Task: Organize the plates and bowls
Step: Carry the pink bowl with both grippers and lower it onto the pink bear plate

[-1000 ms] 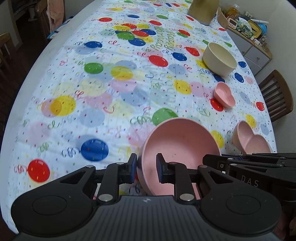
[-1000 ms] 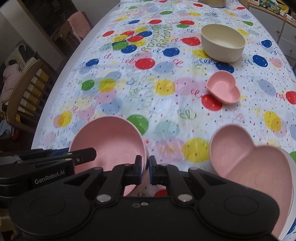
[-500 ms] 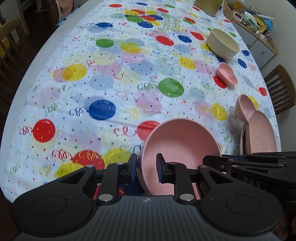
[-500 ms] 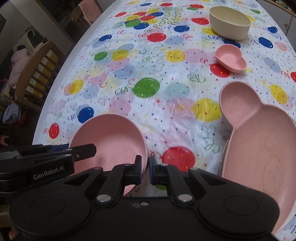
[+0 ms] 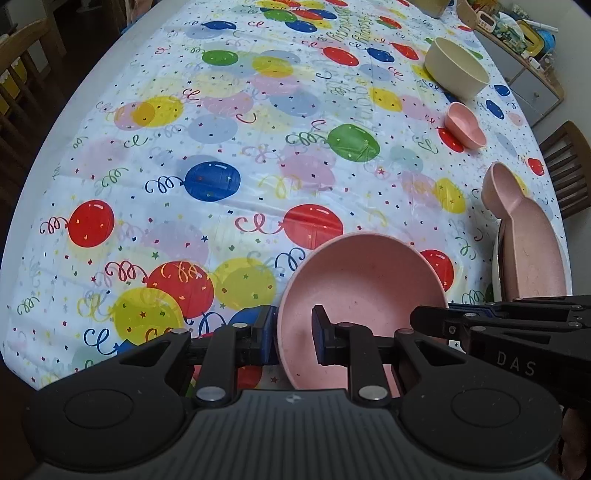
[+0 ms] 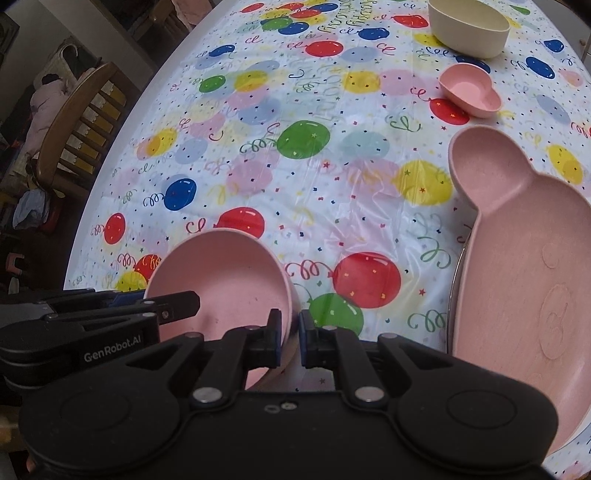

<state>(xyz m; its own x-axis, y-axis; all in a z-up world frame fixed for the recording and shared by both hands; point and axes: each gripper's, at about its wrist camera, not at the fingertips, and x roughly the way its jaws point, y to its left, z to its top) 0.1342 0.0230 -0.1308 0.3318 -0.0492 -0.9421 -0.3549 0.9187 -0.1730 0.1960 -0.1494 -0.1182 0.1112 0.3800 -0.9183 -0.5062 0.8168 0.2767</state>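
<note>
Both grippers are shut on the rim of one round pink bowl, held tilted above the near edge of the table; it also shows in the right wrist view. My left gripper pinches its left rim. My right gripper pinches its right rim. A pink bear-shaped plate lies on a metal-rimmed plate at the near right; it also shows in the left wrist view. A small pink heart bowl and a cream bowl stand farther back.
The table wears a balloon-print cloth. A wooden chair stands at the left side and another at the right. A cabinet with clutter is at the far right.
Both grippers have drawn back toward the near table edge with the pink bowl between them. The bear plate has come closer into view at the right.
</note>
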